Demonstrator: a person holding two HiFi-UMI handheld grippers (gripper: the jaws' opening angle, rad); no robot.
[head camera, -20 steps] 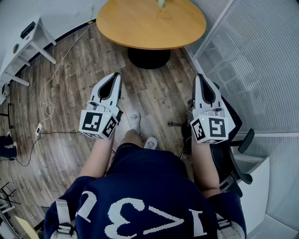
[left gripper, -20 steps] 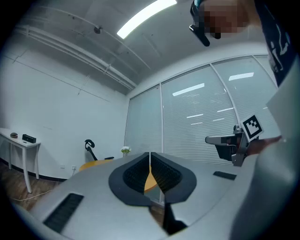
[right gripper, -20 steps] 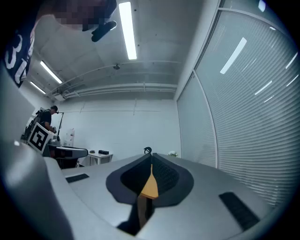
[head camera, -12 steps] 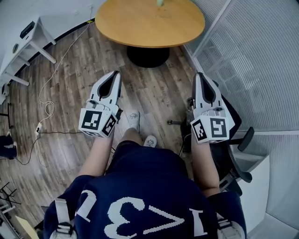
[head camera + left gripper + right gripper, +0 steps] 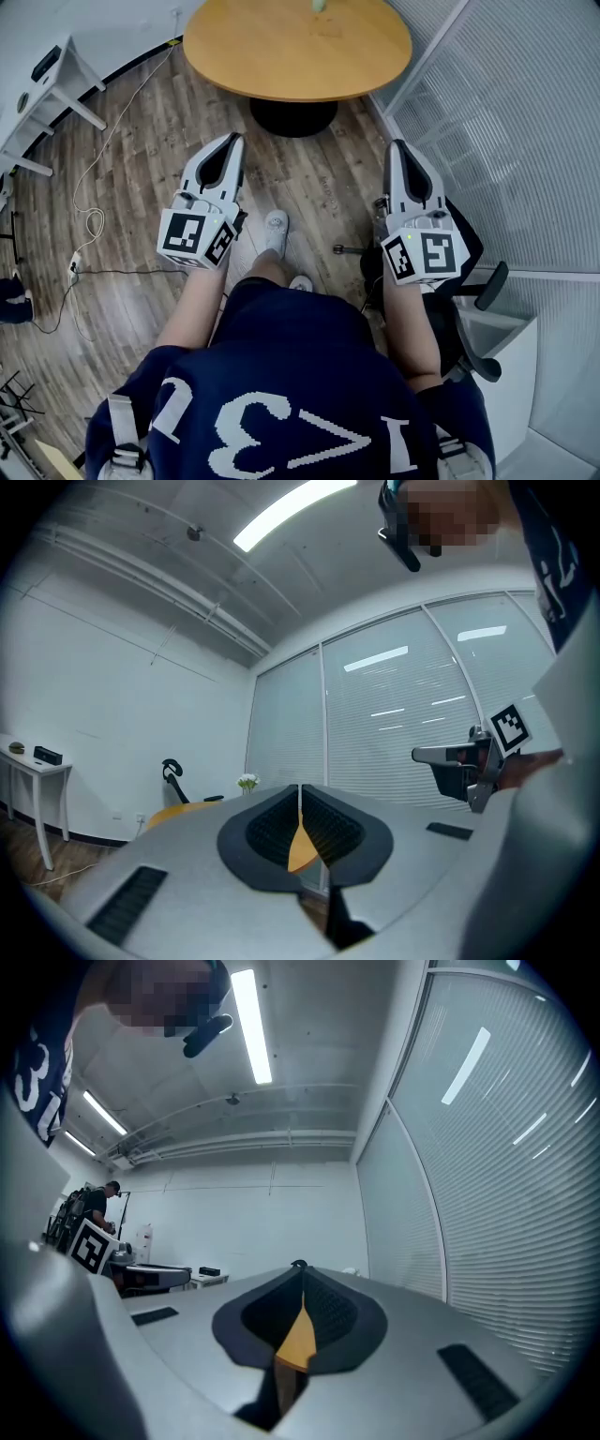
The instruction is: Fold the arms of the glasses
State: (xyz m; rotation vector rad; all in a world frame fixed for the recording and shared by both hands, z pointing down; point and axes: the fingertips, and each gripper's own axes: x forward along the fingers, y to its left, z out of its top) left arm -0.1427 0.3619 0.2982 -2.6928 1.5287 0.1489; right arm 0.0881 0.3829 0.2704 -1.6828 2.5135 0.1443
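No glasses can be made out for certain. A faint small shape [image 5: 329, 26] lies on the round wooden table [image 5: 281, 56] at the top of the head view, too small to tell. My left gripper [image 5: 232, 141] is held out over the wooden floor, short of the table, its jaws shut with nothing between them. My right gripper [image 5: 398, 146] is level with it on the right, also shut and empty. In the left gripper view the jaws [image 5: 300, 794] meet in a line. The right gripper view shows its jaws [image 5: 300, 1271] pressed together as well.
A small vase with flowers [image 5: 247, 782] stands on the table's far side. A black office chair [image 5: 473, 305] is close at my right, beside a glass wall with blinds [image 5: 506, 122]. A white desk [image 5: 42, 89] and a floor cable [image 5: 94, 220] are at left. A person [image 5: 98, 1199] stands far off.
The person's foot has stepped forward and the view has shifted a little. Both grippers stay shut and side by side.
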